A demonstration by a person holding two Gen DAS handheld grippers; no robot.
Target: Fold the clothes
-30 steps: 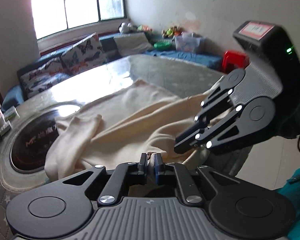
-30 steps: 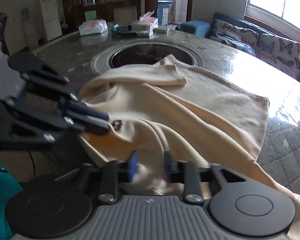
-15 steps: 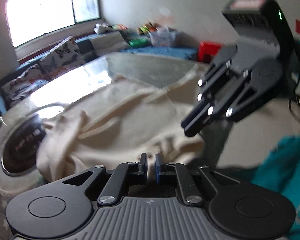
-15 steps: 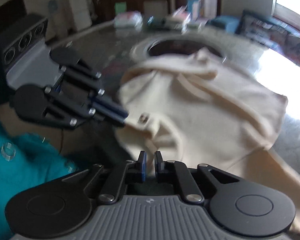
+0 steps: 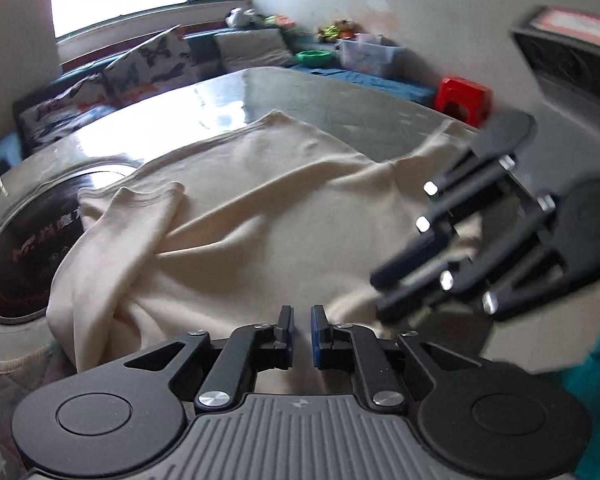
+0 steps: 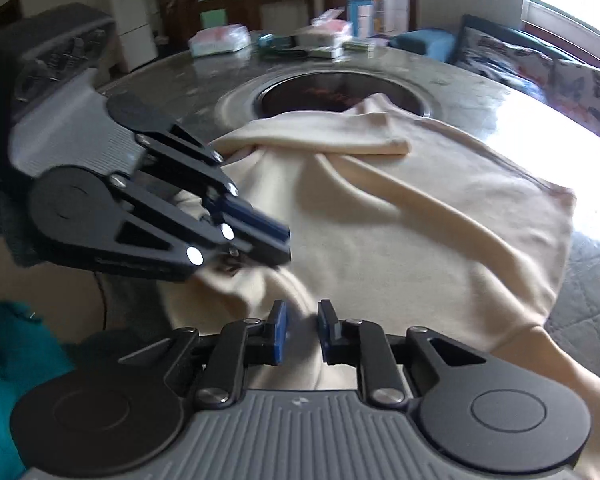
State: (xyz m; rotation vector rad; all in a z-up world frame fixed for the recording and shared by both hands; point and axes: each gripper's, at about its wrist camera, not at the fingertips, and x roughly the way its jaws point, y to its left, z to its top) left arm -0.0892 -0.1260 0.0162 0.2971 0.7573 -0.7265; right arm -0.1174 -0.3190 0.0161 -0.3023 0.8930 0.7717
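Observation:
A cream long-sleeved garment (image 5: 260, 208) (image 6: 400, 240) lies spread over the near part of a round stone table (image 5: 340, 100), its collar end hanging off the near edge. One sleeve (image 5: 140, 216) is folded across the body beside the dark round hob (image 5: 20, 252). My left gripper (image 5: 302, 320) is shut on the garment's near edge, with cloth filling the narrow gap between its blue pads. From the right wrist view the left gripper (image 6: 280, 244) pinches beside the neck label. My right gripper (image 6: 303, 320) (image 5: 378, 294) is shut on the same edge a little to the right.
A sofa with butterfly cushions (image 5: 148, 64) runs under the window. A red stool (image 5: 464, 98) and a plastic box (image 5: 366, 54) stand behind the table. Tissue packs and boxes (image 6: 220, 40) sit on the table's far side. A person's teal clothing (image 6: 12, 360) is close by.
Both grippers swung back from the table edge with the garment's near edge, then came forward over it again. The right gripper's fingers closed from their wider gap a second ago.

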